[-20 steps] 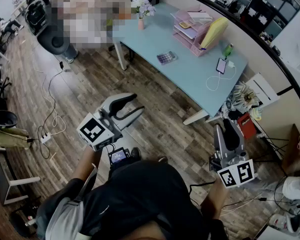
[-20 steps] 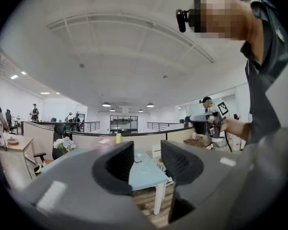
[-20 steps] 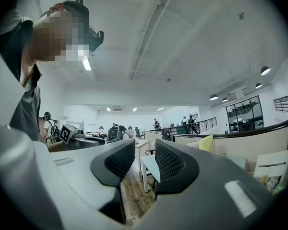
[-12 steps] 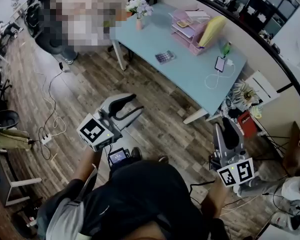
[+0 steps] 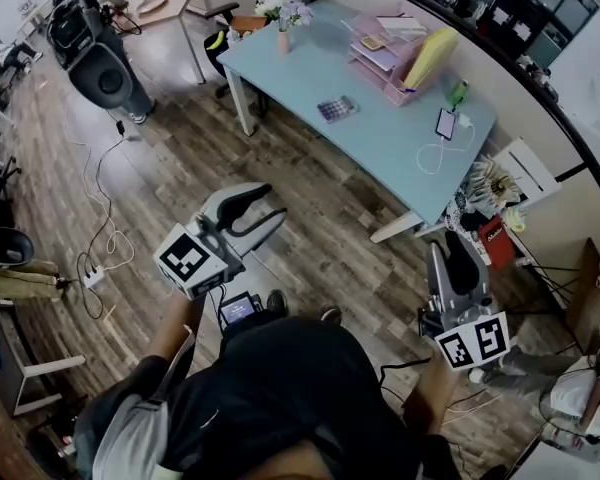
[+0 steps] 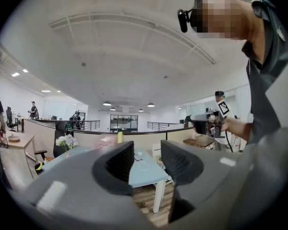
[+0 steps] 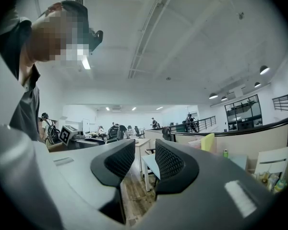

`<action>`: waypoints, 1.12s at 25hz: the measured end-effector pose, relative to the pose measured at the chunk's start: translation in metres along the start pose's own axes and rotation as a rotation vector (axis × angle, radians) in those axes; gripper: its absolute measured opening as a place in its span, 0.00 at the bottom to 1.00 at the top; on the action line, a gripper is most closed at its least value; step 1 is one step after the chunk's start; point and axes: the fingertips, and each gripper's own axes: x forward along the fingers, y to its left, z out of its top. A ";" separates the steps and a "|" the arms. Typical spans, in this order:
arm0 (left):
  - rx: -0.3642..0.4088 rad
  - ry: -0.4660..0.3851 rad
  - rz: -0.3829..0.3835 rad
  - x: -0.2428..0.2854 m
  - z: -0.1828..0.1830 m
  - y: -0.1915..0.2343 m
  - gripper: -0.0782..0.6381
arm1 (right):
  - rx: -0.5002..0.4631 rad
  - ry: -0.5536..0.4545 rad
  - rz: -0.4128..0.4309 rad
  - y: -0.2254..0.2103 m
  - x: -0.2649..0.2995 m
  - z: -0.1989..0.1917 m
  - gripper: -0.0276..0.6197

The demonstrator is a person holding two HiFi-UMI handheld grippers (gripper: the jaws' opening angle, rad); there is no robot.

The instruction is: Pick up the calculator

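Only the head view shows the one small grey rectangular calculator (image 5: 335, 109). It lies flat on the light blue rectangular table (image 5: 380, 153) far ahead, its long axis running left to right with the right end slightly farther; which end holds the display is too small to tell. The left gripper view instead catches the table's edge and white flowers (image 6: 66, 141), the right gripper view a yellow folder (image 7: 208, 142) and green bottle (image 7: 225, 153). The two claws, left gripper (image 5: 270, 204) and right gripper (image 5: 458, 253), hang over the wood floor (image 5: 310, 233) well apart from the table, both released, nothing between their jaws.
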 end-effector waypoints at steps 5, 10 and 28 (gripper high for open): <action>-0.034 0.006 -0.010 -0.013 -0.008 0.018 0.43 | 0.026 -0.007 -0.029 0.015 0.016 -0.004 0.22; 0.011 -0.029 -0.038 -0.026 -0.015 0.043 0.43 | 0.034 -0.021 -0.058 0.031 0.032 -0.004 0.22; -0.045 -0.005 -0.014 -0.011 -0.021 0.072 0.43 | 0.061 0.006 -0.034 0.015 0.074 -0.018 0.22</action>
